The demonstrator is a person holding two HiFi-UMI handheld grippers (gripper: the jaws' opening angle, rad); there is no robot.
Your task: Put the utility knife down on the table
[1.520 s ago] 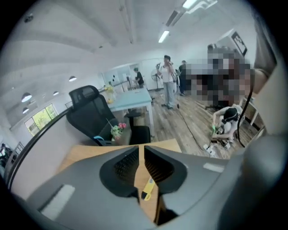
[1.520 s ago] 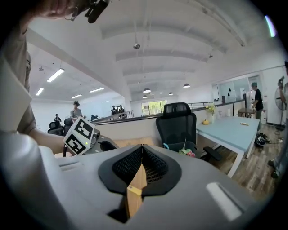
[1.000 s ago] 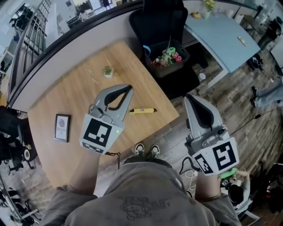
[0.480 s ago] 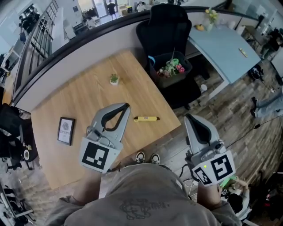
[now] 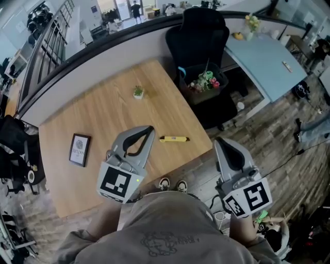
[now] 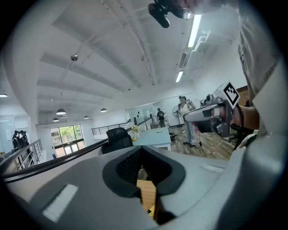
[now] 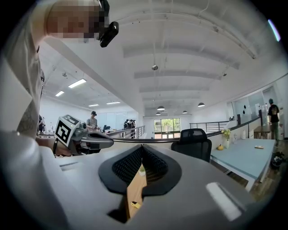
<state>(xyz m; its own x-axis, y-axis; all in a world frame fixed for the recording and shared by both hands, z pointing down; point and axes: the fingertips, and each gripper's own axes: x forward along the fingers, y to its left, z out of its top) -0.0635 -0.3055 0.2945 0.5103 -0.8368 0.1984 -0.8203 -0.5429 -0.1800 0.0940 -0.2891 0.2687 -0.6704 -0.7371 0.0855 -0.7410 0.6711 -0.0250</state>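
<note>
The slim yellow utility knife (image 5: 174, 138) lay flat on the square light-wood table (image 5: 103, 118), with nothing gripping it. Just left of the knife hovered the grey left gripper (image 5: 148, 130), jaws clenched together and empty. Right of the knife, off the table, the grey right gripper (image 5: 220, 143) was likewise closed on nothing. Farther from the knife stood 1 small potted plant (image 5: 138, 92) and 1 black-framed picture (image 5: 80, 150).

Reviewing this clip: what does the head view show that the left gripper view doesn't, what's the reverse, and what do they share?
Head view only: the utility knife lying whole on the wooden table, a picture frame, a small plant. Left gripper view only: ceiling lights, the head camera, distant people. Both: the right gripper, black chair, light blue table.
</note>
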